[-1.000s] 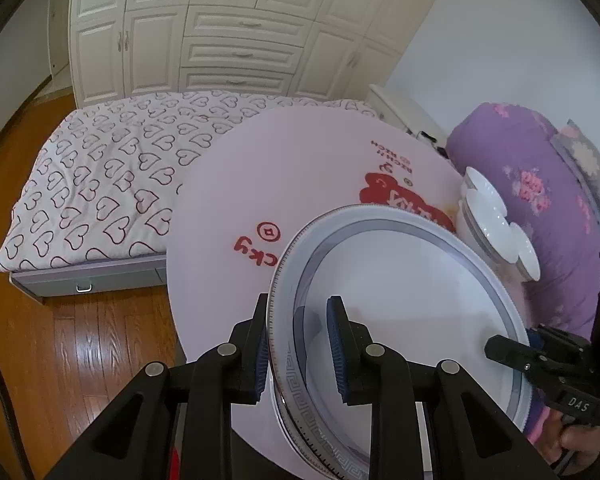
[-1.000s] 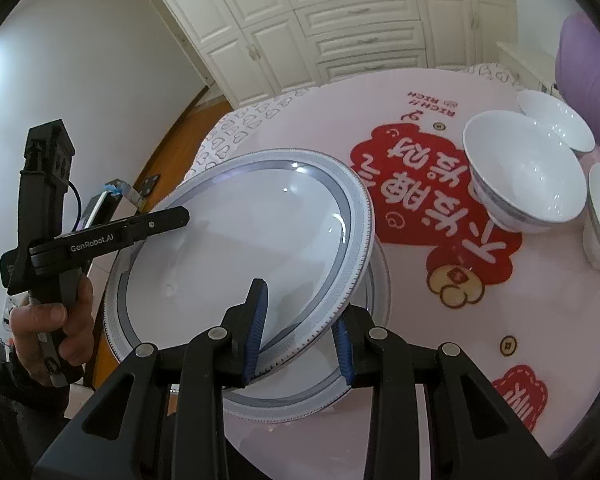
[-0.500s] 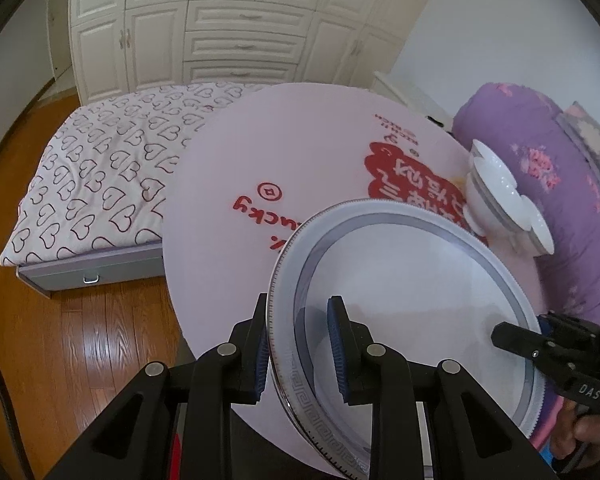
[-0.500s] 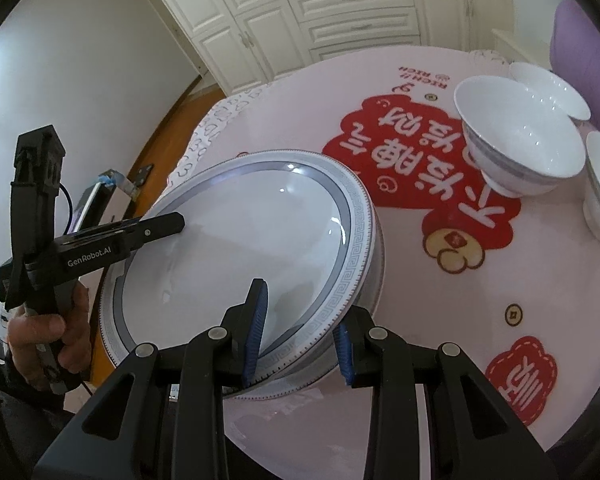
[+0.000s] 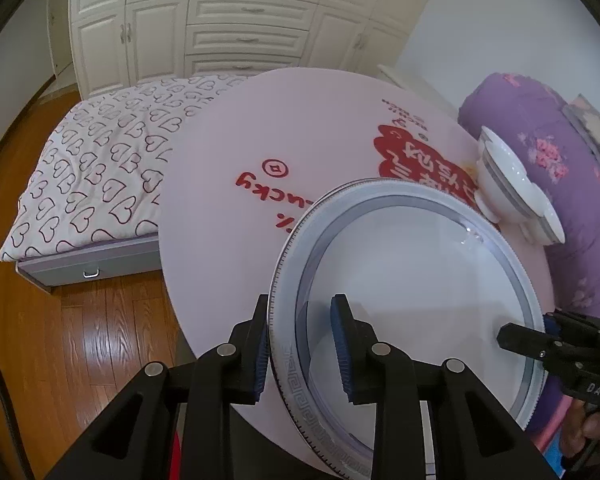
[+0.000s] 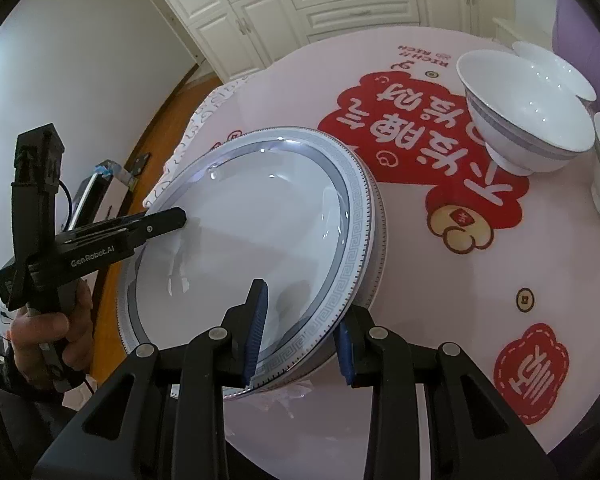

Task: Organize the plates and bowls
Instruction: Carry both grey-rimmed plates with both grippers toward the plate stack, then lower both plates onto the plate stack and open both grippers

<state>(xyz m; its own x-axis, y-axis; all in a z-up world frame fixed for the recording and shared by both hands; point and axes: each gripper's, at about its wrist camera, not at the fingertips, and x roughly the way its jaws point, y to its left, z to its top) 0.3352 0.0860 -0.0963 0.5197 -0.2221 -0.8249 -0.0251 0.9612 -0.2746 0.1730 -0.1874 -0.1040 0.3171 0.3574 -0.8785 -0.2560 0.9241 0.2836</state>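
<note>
- Straddling opposite edges of the top plate, both sets of fingers hold its rim between them: left gripper opening, right gripper clamped.
- Plate rests nearly flat on the lower plate, at the counter edge.

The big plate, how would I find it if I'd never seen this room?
Look at the round pink table with red writing. The big plate sits near its edge, atop another plate, across from the white bowls. It is the wide flat dish with a grey patterned rim, unlike the deep bowls.
</note>
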